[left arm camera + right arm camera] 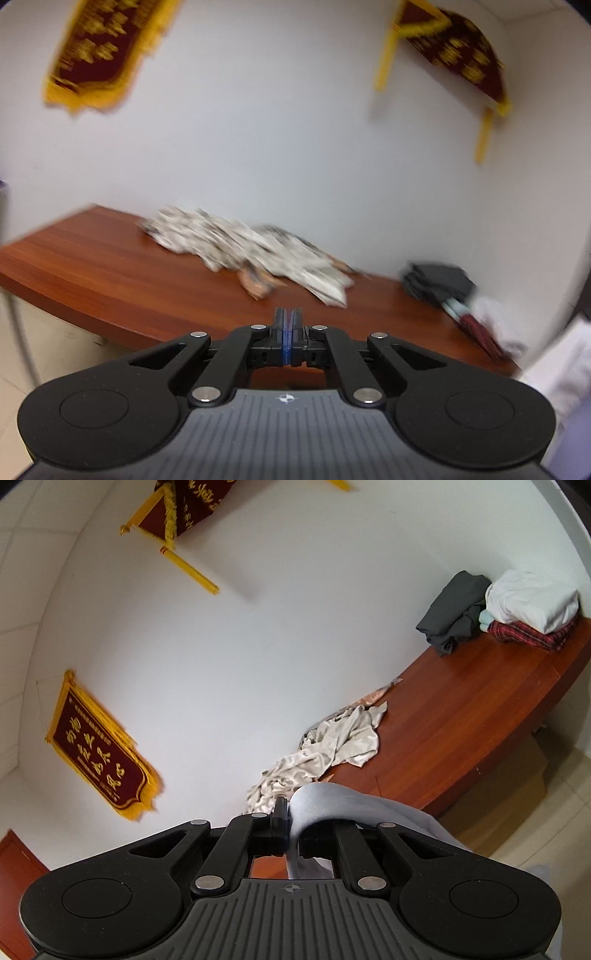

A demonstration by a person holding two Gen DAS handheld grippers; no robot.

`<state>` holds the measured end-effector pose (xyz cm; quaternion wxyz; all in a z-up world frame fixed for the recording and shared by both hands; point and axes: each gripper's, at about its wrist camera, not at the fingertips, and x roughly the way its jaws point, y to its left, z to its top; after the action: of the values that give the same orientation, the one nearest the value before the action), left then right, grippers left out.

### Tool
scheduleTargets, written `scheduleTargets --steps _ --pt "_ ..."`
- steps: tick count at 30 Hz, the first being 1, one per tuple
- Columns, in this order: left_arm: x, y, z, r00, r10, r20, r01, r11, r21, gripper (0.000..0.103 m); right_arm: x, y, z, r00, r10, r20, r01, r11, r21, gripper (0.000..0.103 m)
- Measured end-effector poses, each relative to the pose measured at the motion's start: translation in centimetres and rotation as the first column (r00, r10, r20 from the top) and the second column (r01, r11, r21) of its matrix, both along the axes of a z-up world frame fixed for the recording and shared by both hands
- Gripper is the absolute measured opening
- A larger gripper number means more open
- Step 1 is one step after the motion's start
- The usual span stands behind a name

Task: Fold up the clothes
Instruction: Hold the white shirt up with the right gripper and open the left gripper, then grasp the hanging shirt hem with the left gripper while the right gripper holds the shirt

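The left gripper (pixel 287 325) hangs above the near edge of the table (pixel 110 266), its jaws pressed together with nothing between them. The view from it is blurred. Ahead of it on the reddish wood, toward the far edge by the wall (pixel 277 147), lies a crumpled patterned garment (pixel 240 251), with a bit of orange cloth (pixel 258 284) showing from under its near side. Farther right on the table sits a stack (pixel 465 302) of folded clothes: a dark grey piece, a red one and a white one. The right gripper (pixel 291 819) is tilted, and its jaws pinch a fold of pale grey cloth (pixel 332 801) that arches over the right finger and hangs down past the near side of the gripper. Beyond it, in the right wrist view, the crumpled garment (pixel 332 746) looks light and silky and lies against the wall, well apart from the stack at the table's far end, where a dark grey piece (pixel 454 609) leans beside a white bundle (pixel 532 602) resting on a red plaid one (pixel 532 635). 2 maroon banners with gold fringe hang on the wall, 1 (pixel 103 753) low left in that view and 1 (pixel 188 502) at the top. Pale floor tiles (pixel 546 812) show past the table's edge.
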<state>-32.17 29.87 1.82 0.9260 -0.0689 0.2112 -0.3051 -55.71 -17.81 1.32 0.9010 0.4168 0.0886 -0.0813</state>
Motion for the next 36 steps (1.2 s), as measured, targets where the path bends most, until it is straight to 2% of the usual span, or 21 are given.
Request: scheduleTargets --steps 4,7,8,9,10,13,18,21,26,30,34,36 --pt "-0.1 -2.0 -1.8 0.99 -0.129 -0.049 0.13 0.991 0.009 0.005 -0.2 -0.1 0.2 1.0 -0.023 -0.017 0.023 1.0 -0.011 0.008" --pt "-0.3 -3.9 -3.0 0.975 -0.215 -0.061 0.217 0.976 0.029 0.02 -0.7 -0.6 0.6 0.998 -0.054 -0.024 0.053 0.998 -0.027 0.008" --pt "-0.3 -4.4 -3.2 0.969 -0.239 -0.062 0.242 0.97 0.034 0.022 -0.9 -0.8 0.9 0.998 -0.066 -0.024 0.065 0.997 -0.039 0.008" --pt "-0.3 -5.0 -3.5 0.962 -0.264 -0.065 0.267 0.963 0.037 0.028 -1.1 -1.0 1.2 0.997 -0.079 -0.024 0.078 0.996 -0.052 0.008" --pt "-0.3 -5.6 -3.8 0.955 -0.289 -0.07 0.292 0.956 0.038 0.038 -1.3 -1.4 1.7 0.996 -0.091 -0.021 0.089 0.994 -0.063 0.008" --pt "0.0 -7.8 -4.3 0.924 -0.374 -0.077 0.377 0.926 0.032 0.054 -1.7 -2.3 3.1 0.993 -0.116 -0.005 0.115 0.989 -0.096 0.009" --pt "0.5 -12.8 -5.1 0.846 -0.529 -0.067 0.532 0.846 0.041 0.07 -1.6 -3.8 5.2 0.99 -0.139 0.036 0.143 0.981 -0.132 0.009" --pt "0.5 -16.4 -6.0 0.796 -0.601 -0.067 0.604 0.796 0.034 0.073 -1.0 -4.6 6.0 0.99 -0.132 0.058 0.139 0.981 -0.134 0.009" --pt "0.3 -22.7 -7.7 0.739 -0.669 -0.077 0.672 0.74 0.015 0.075 0.0 -5.2 7.3 0.993 -0.081 0.082 0.092 0.986 -0.136 0.009" --pt "-0.3 -27.3 -8.3 0.683 -0.728 -0.064 0.729 0.684 -0.004 0.076 0.7 -5.3 7.6 0.995 -0.043 0.088 0.054 0.991 -0.126 0.009" --pt "0.0 -31.3 -9.6 0.641 -0.763 -0.084 0.765 0.644 -0.004 0.076 1.4 -5.6 7.6 0.996 -0.012 0.093 0.023 0.994 -0.109 0.009" --pt "0.3 -32.8 -10.3 0.633 -0.768 -0.093 0.771 0.637 -0.011 0.076 1.7 -5.8 7.6 0.995 0.002 0.1 0.008 0.995 -0.103 0.009"
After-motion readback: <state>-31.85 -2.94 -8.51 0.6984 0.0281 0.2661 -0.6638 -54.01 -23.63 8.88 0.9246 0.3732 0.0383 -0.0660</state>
